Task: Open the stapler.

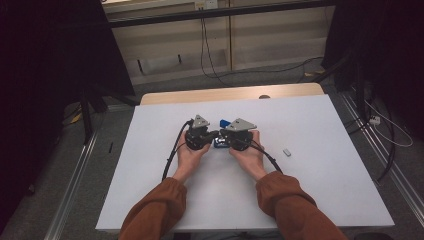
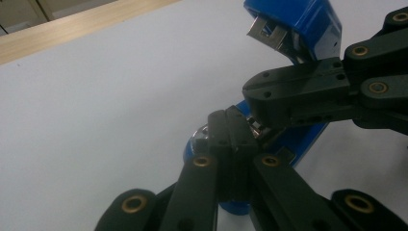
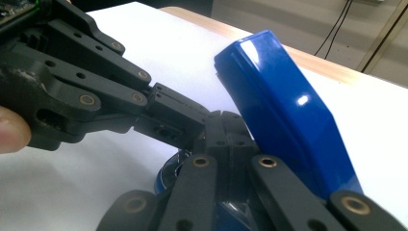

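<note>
In the middle of the white table (image 1: 150, 165) lay a blue stapler (image 1: 223, 123) with its lid already swung up, and the left gripper (image 1: 216, 134) and right gripper (image 1: 224, 135), both pressed together, met at its open tray, so loading looked unfinished.

Lab: black curtains (image 1: 55, 75), floor rails (image 1: 70, 185), loose cables (image 1: 210, 55), white-topped table (image 1: 325, 200).

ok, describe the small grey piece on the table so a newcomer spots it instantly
Start at the white table. Right of the right gripper and the blue stapler, the small grey block lies alone on bare surface. It is the only loose item, pale and untouched.
</note>
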`<state>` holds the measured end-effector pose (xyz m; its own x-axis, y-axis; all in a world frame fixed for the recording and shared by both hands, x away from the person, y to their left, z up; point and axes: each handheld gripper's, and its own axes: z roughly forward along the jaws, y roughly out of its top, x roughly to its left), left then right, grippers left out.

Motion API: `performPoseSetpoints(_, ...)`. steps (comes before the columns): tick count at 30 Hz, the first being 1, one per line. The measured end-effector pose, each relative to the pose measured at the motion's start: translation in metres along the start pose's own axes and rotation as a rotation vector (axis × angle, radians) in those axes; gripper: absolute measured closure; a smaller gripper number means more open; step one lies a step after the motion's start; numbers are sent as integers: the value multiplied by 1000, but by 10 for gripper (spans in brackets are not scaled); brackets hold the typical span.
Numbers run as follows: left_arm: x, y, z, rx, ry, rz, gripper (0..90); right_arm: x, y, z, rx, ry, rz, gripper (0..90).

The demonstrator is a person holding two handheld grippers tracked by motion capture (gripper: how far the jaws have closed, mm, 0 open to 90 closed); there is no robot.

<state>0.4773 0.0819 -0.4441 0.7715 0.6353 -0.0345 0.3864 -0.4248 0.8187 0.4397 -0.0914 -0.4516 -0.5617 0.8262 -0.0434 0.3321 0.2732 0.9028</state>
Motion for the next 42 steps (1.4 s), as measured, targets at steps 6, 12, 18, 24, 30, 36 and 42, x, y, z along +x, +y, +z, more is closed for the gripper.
performPoseSetpoints(6,1,0,0,-3,-3,-7,900,0,1,0,-13,-13,10,900)
performPoseSetpoints(12,0,0,0,-2,-2,4,900,-1,2,-2,-18,-18,18,900)
performPoseSetpoints(18,0,0,0,-4,-3,12,900,-4,4,-5,-23,-30,22,900)
performPoseSetpoints(24,1,-1,0,-7,-4,8,900,-4,4,-5,-21,-24,34,900)
performPoseSetpoints(30,1,-1,0,-7,-7,-2,900,-4,5,-6,-20,-22,35,900)
performPoseSetpoints(36,2,-1,0,-8,-9,0,900,-6,6,-9,-39,-39,54,900)
performPoseSetpoints(42,1,-1,0,-9,-9,1,900,-5,8,-12,-47,-40,42,900)
